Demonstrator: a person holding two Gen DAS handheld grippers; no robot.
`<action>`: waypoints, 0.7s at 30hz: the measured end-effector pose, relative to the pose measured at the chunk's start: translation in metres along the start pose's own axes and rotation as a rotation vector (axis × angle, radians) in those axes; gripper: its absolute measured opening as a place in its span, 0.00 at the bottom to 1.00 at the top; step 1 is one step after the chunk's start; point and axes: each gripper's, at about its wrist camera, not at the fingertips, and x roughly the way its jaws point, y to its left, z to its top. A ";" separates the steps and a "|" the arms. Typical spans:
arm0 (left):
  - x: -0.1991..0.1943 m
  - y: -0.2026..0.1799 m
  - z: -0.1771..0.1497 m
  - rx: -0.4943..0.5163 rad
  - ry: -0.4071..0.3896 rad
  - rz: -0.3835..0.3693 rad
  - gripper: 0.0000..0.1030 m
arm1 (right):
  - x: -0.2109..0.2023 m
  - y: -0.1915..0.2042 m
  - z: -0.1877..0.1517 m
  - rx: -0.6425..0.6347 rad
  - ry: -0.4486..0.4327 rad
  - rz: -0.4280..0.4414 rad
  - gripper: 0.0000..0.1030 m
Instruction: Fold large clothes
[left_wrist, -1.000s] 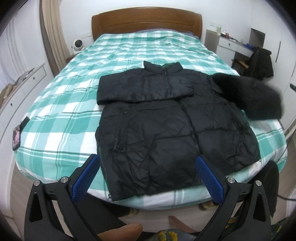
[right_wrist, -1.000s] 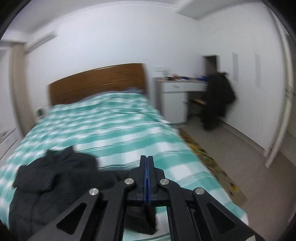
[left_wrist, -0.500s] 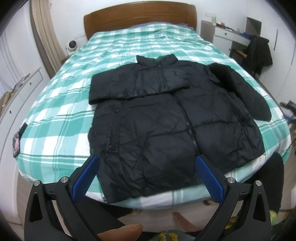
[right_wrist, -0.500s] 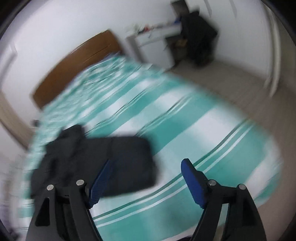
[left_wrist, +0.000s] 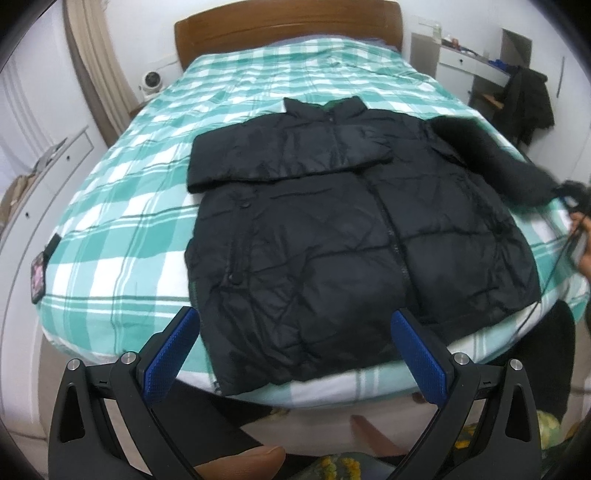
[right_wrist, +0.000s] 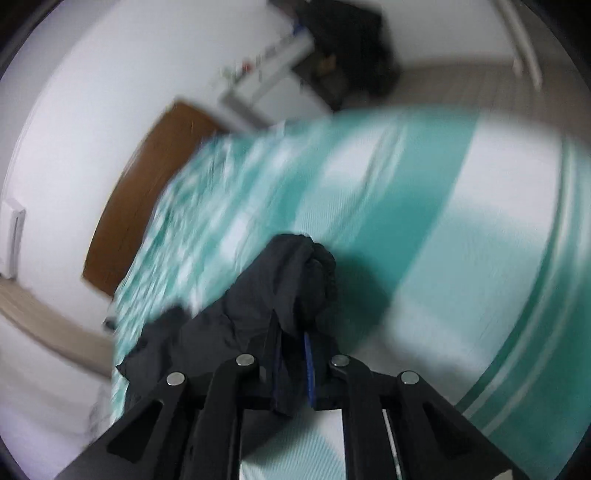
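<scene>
A black puffer jacket (left_wrist: 332, 229) lies front-up on the green-and-white checked bed (left_wrist: 110, 221), collar toward the headboard. One sleeve (left_wrist: 280, 155) is folded across its chest. The other sleeve (left_wrist: 495, 162) stretches toward the bed's right edge, blurred at the cuff, where a hand (left_wrist: 583, 258) shows. My left gripper (left_wrist: 293, 317) hangs open above the jacket's hem at the foot of the bed, holding nothing. In the right wrist view my right gripper (right_wrist: 291, 350) is shut on the bunched black sleeve cuff (right_wrist: 288, 273) just above the bedspread (right_wrist: 443, 221).
A wooden headboard (left_wrist: 288, 26) closes the far end. A white desk (left_wrist: 469, 62) and a dark coat on a chair (left_wrist: 528, 99) stand at the right. White drawers (left_wrist: 44, 166) line the left wall. A small dark object (left_wrist: 38, 273) sits on the bed's left edge.
My right gripper opened, dropped toward the bed while rolling, and shut on the sleeve cuff. The sleeve, flat half a second ago, now looks pulled and blurred. My left gripper stayed put.
</scene>
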 end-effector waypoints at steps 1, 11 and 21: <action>0.004 0.002 -0.001 -0.009 0.011 -0.003 1.00 | -0.011 -0.003 0.013 -0.008 -0.054 -0.037 0.09; 0.024 -0.019 0.015 0.094 0.003 -0.014 1.00 | -0.001 -0.040 0.056 -0.193 -0.054 -0.303 0.09; 0.088 -0.063 0.137 0.255 -0.068 -0.070 1.00 | -0.035 -0.067 0.019 -0.252 0.027 -0.296 1.00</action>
